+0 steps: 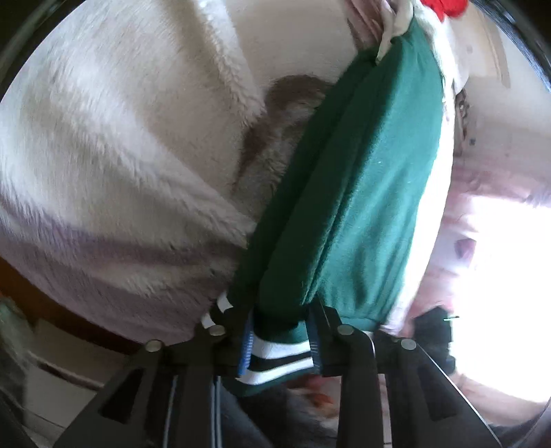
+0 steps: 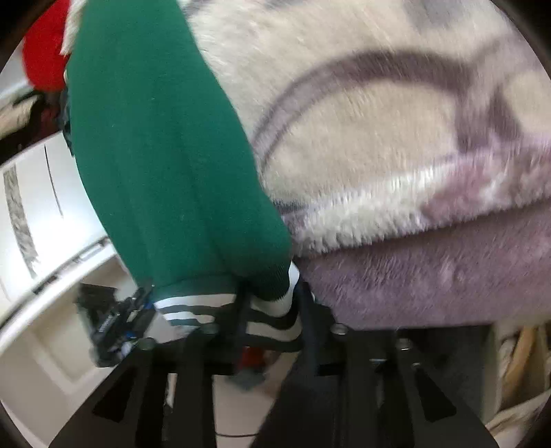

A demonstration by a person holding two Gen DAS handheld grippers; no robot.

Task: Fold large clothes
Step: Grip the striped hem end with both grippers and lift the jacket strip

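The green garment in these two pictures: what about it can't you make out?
- Its type: both views show only one green garment stretch with a striped cuff.
- Upper end, left view: cut off behind cream fabric.
- Grip, right view: the right claw covers the striped cuff.
- Blanket pattern: blurred.

The plush cream-and-lilac fleece blanket (image 1: 113, 165) crowds the left gripper (image 1: 282, 341) on its left, touching the dark green knit garment with striped cuff (image 1: 344, 193); open room lies right of the garment; the red fabric bundle (image 2: 44, 51) blocks the far end.
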